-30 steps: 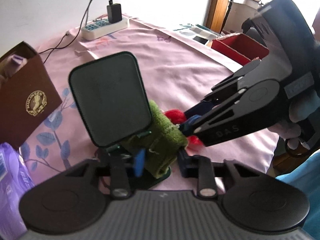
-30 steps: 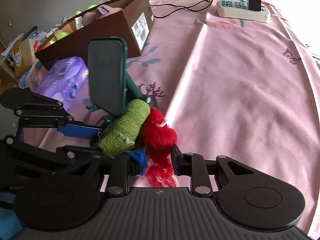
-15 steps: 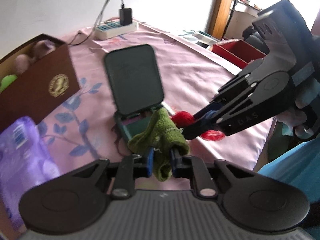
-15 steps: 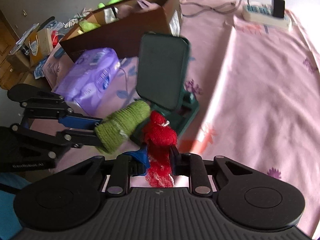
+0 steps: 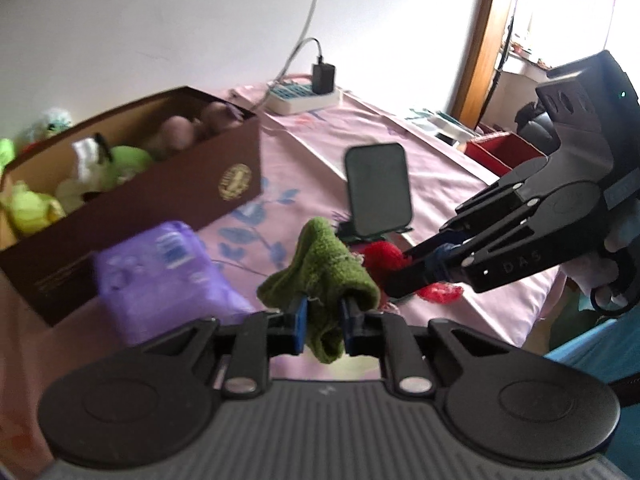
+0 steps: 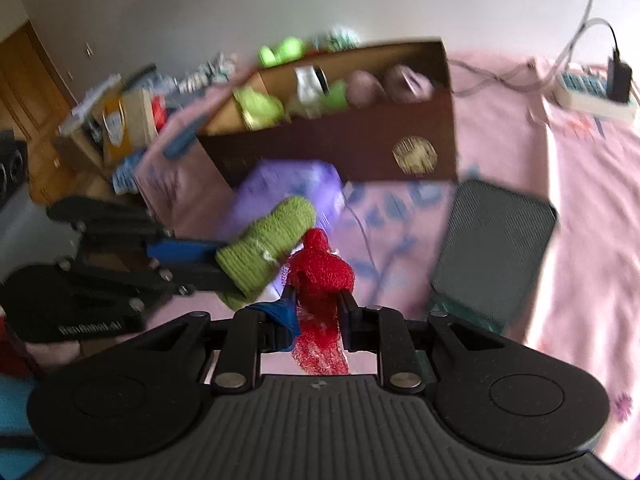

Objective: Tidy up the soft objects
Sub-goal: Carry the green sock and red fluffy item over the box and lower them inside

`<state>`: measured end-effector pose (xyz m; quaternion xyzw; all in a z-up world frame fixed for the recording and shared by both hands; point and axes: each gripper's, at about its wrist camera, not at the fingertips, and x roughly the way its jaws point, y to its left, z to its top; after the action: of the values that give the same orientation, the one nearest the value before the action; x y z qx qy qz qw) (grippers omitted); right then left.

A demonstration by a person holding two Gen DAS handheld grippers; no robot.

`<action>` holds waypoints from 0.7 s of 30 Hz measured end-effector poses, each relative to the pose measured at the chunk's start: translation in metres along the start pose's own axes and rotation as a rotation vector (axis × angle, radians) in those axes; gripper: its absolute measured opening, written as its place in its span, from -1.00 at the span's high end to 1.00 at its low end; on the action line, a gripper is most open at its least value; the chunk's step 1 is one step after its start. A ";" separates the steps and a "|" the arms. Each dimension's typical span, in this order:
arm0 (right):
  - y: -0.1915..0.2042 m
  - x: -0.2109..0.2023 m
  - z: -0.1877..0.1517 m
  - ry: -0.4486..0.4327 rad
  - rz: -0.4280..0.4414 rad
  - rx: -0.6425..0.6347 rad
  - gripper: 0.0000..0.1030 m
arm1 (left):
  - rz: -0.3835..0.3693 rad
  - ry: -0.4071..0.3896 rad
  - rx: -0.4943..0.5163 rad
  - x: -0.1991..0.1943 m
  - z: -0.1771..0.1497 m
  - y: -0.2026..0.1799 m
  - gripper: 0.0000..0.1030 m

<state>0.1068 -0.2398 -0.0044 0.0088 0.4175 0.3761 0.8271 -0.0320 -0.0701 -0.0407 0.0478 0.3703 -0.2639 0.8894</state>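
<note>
Box (image 5: pixel 168 200) brown, open, holds plush toys (image 5: pixel 120 160); left gripper (image 5: pixel 323 322) clamps green knit (image 5: pixel 320 268), right gripper (image 6: pixel 316 312) red knit (image 6: pixel 320 272).

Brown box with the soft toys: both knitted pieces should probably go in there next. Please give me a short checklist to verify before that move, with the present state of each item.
1. Left gripper shut on the green knitted piece: ok.
2. Right gripper shut on the red knitted piece: ok.
3. Both pieces lifted clear of the pink cloth: ok, they hang from the fingers.
4. Brown box open on top: ok.
5. Free room inside the box: cannot tell; soft toys fill much of what is visible.
6. Way to the box: not ok; the purple pack lies in front of it, so pass above.
</note>
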 end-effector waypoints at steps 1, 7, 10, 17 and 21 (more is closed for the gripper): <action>0.004 0.002 0.006 -0.019 0.001 -0.001 0.97 | 0.007 -0.009 -0.002 -0.004 0.000 0.005 0.73; 0.021 0.009 0.049 -0.135 -0.013 -0.022 0.97 | 0.065 -0.094 -0.007 -0.028 0.013 0.042 0.73; 0.027 0.014 0.071 -0.193 -0.035 -0.040 0.97 | 0.084 -0.151 -0.015 -0.040 0.026 0.064 0.73; 0.030 0.036 0.115 -0.282 -0.130 -0.043 0.96 | 0.145 -0.218 0.002 -0.047 0.060 0.113 0.72; 0.032 0.051 0.130 -0.313 -0.190 -0.054 0.96 | 0.181 -0.228 0.002 -0.040 0.077 0.137 0.72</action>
<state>0.1969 -0.1455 0.0562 0.0055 0.2727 0.3011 0.9138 0.0627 0.0433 0.0270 0.0517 0.2608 -0.1866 0.9458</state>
